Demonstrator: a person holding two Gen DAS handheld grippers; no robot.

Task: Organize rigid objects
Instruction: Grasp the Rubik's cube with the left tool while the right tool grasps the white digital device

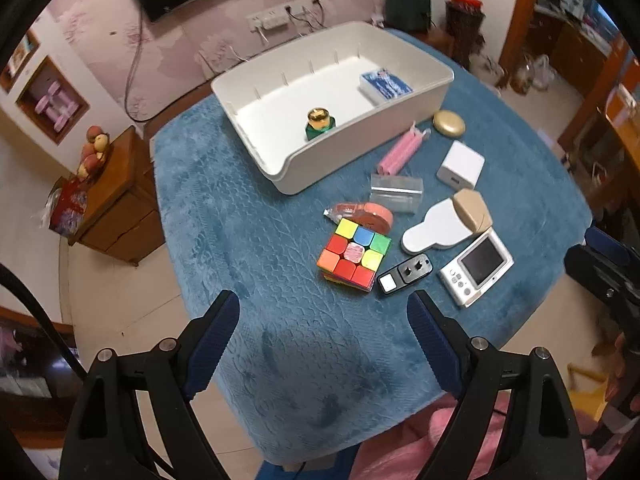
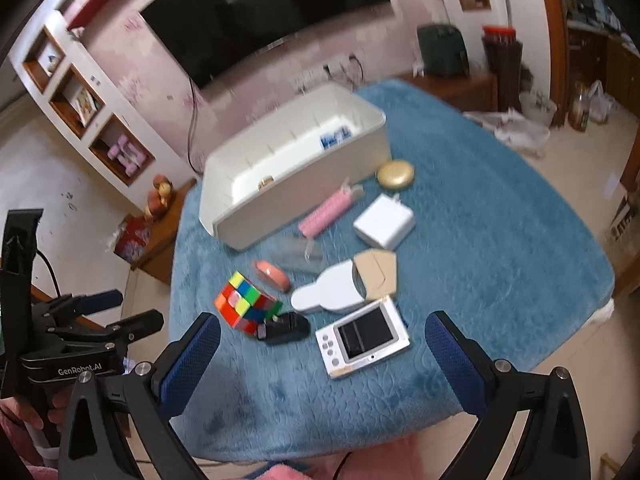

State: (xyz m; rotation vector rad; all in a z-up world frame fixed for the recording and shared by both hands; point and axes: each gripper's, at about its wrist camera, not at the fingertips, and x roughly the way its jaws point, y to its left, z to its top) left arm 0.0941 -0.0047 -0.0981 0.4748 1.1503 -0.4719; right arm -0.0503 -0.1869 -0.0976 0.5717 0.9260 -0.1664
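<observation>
Two pairs of blue-padded fingers, the left gripper [image 1: 323, 312] and the right gripper [image 2: 323, 334], stand wide apart and grip nothing, above the blue-covered bench [image 1: 248, 216]. Just beyond them lie a scrambled Rubik's cube [image 1: 354, 258], a white digital camera [image 1: 477, 267] and a white charger [image 1: 461, 169]. Farther off, the white bin [image 1: 280, 80] holds a gold-lidded jar [image 1: 319, 122].

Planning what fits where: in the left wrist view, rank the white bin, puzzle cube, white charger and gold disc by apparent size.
1. white bin
2. puzzle cube
3. white charger
4. gold disc
The disc lies farther from the camera, so charger versus disc is unsure.
</observation>
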